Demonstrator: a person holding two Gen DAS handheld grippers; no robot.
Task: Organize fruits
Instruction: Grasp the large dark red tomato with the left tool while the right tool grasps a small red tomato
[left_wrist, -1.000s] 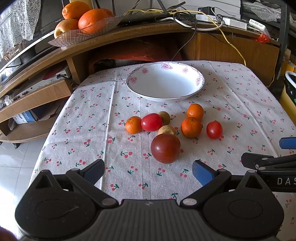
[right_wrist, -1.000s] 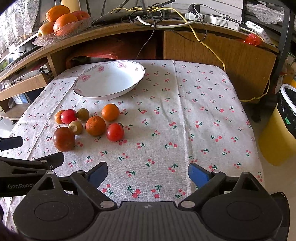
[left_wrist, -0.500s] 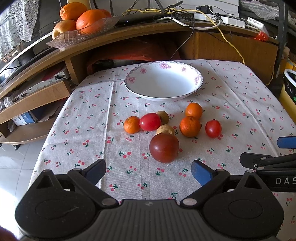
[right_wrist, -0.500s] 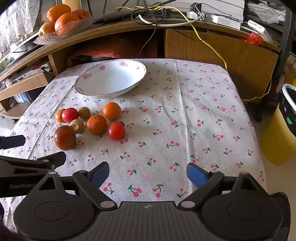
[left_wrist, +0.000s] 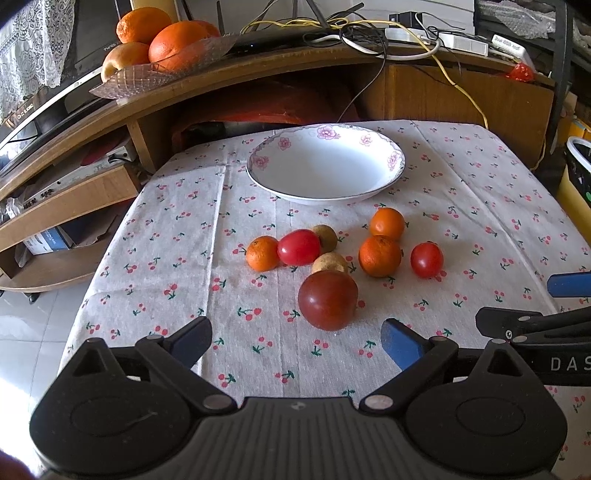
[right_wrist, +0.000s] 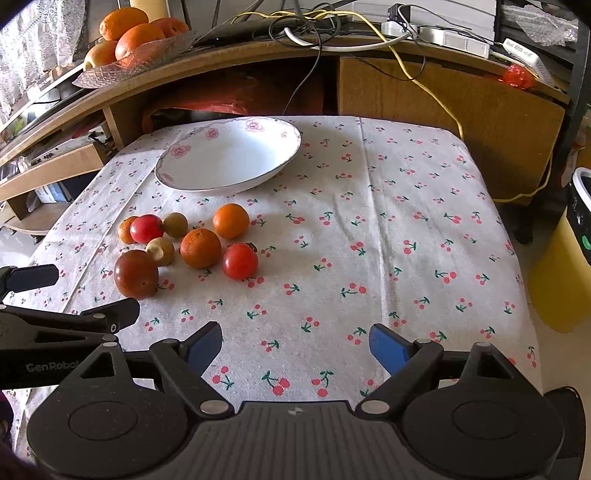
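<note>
Fruits (left_wrist: 328, 299) lie just ahead of left tongs (left_wrist: 297, 341) (spread wide).

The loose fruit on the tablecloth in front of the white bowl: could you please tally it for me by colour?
Orange: 3
Bright red: 2
Dark red: 1
Brownish-tan: 2
Total: 8 on the tablecloth; the bowl holds none.
</note>
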